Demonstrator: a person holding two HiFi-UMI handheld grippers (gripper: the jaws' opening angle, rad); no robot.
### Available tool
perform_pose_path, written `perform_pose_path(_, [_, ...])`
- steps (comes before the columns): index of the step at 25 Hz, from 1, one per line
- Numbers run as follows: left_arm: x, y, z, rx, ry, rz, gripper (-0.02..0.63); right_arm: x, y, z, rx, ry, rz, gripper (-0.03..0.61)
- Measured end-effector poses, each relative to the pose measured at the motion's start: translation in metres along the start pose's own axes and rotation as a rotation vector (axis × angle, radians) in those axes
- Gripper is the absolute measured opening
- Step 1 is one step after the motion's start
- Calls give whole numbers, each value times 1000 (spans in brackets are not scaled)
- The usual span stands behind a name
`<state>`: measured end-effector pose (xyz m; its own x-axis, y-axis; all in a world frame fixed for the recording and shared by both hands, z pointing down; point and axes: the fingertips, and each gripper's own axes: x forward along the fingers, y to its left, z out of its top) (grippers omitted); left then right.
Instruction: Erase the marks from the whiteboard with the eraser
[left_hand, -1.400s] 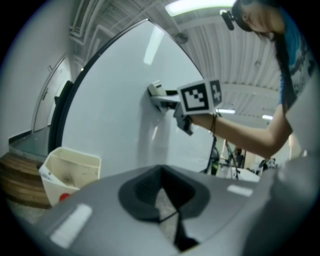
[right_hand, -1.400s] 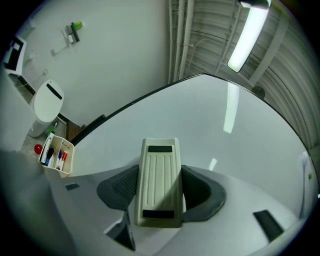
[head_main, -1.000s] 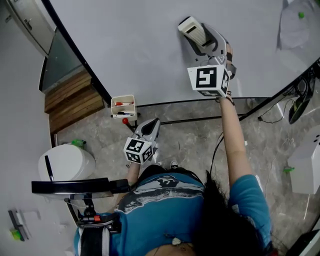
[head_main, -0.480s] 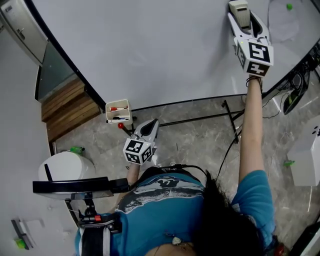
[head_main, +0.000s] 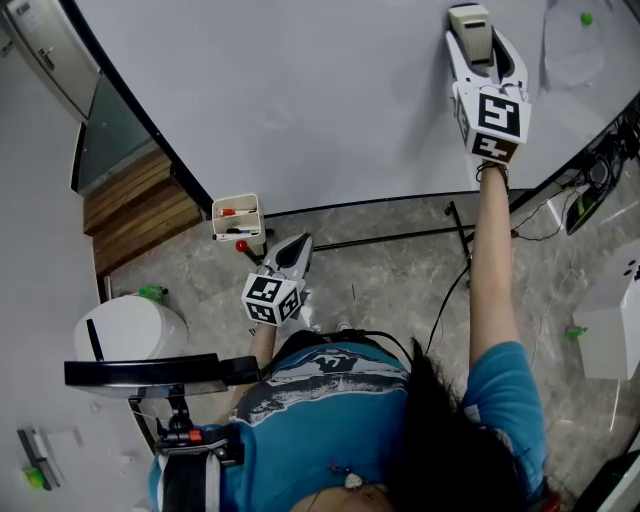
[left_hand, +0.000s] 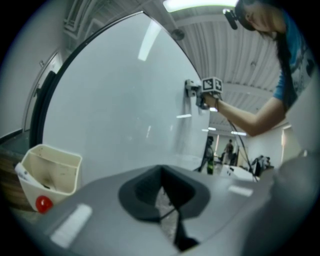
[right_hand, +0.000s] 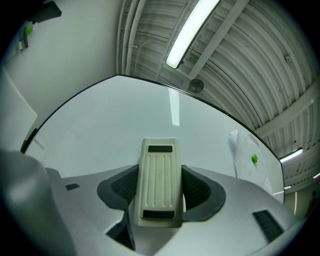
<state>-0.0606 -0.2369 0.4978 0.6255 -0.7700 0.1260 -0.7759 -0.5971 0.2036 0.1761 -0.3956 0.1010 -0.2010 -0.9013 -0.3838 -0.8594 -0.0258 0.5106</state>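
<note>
The whiteboard (head_main: 300, 100) fills the top of the head view, and I make out no marks on its surface. My right gripper (head_main: 478, 42) is raised to the board's upper right, shut on the cream ribbed eraser (head_main: 472, 22). In the right gripper view the eraser (right_hand: 160, 175) lies lengthwise between the jaws, pointing at the whiteboard (right_hand: 100, 130). My left gripper (head_main: 296, 252) hangs low below the board's bottom edge, shut with nothing in it. The left gripper view shows the left gripper (left_hand: 162, 192), the whiteboard (left_hand: 115, 100) and the right gripper (left_hand: 199, 95) against it.
A cream pen tray (head_main: 240, 218) with red markers hangs at the board's lower edge, just left of my left gripper. A paper sheet (head_main: 575, 50) with a green magnet is at the board's right end. The stand's bars (head_main: 400, 238), a white bin (head_main: 130, 325) and wooden steps (head_main: 135, 205) are on the floor.
My right gripper carried the eraser from the board's middle up and to the right, then a little back left. The left gripper has barely moved.
</note>
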Motion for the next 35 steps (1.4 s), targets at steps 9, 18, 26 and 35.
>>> perform_pose_path(9, [-5,7,2,-2,-7,18,5,-13,117,-3,20,-26,75,262])
perform_pose_path(18, [-11,9,-8,-12,11,23,3,-34,247,-18,-17,22,195,262])
perform_pose_path(26, [-22,20,-12,-27,4,61,3,-56,351,-52,-179,48,350,262])
perform_pose_path(35, [-23,22,-10,-26,-2,69,3,-58,358,-58,-237,55,387,262])
